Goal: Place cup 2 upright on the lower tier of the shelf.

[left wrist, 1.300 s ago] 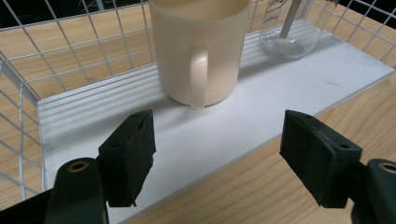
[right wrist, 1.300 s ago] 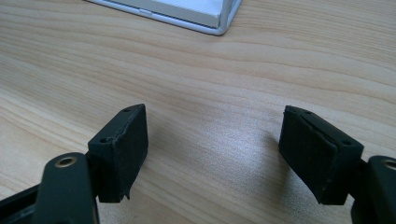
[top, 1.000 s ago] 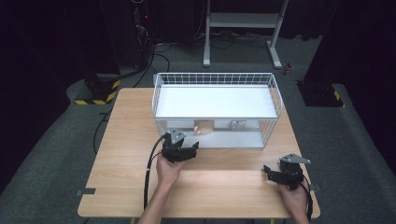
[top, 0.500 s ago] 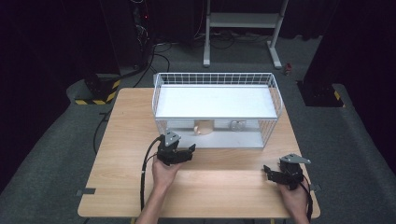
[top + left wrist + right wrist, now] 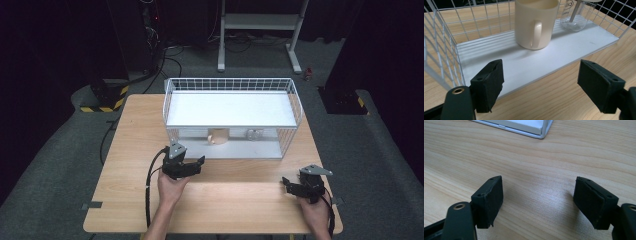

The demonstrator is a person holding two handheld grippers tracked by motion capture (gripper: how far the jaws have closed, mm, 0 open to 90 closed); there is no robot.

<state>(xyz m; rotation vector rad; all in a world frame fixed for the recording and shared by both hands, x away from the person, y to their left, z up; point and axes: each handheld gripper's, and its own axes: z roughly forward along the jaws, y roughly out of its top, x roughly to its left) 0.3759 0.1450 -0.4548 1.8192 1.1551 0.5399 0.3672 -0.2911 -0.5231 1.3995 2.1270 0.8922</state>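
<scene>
A cream mug (image 5: pixel 534 22) stands upright on the lower white shelf (image 5: pixel 524 62) of a white wire rack (image 5: pixel 227 80), its handle facing my left gripper. A clear glass jar (image 5: pixel 574 17) stands beside it. From the high view the mug (image 5: pixel 217 136) and jar (image 5: pixel 254 134) sit under the top shelf. My left gripper (image 5: pixel 199 166) hovers over the table just in front of the rack. Its jaws (image 5: pixel 540 82) have just been opening and hold nothing. My right gripper (image 5: pixel 286 185) rests near the front right corner, open and empty (image 5: pixel 539 200).
The rack stands at the back middle of a wooden table (image 5: pixel 140 145). Its front side is open towards me. A cable (image 5: pixel 149 185) trails from the left gripper to the table's front edge. Dark floor and a metal stand (image 5: pixel 260 22) lie beyond.
My left gripper has drawn back from the rack's front towards the person and slightly left. The right gripper has kept still.
</scene>
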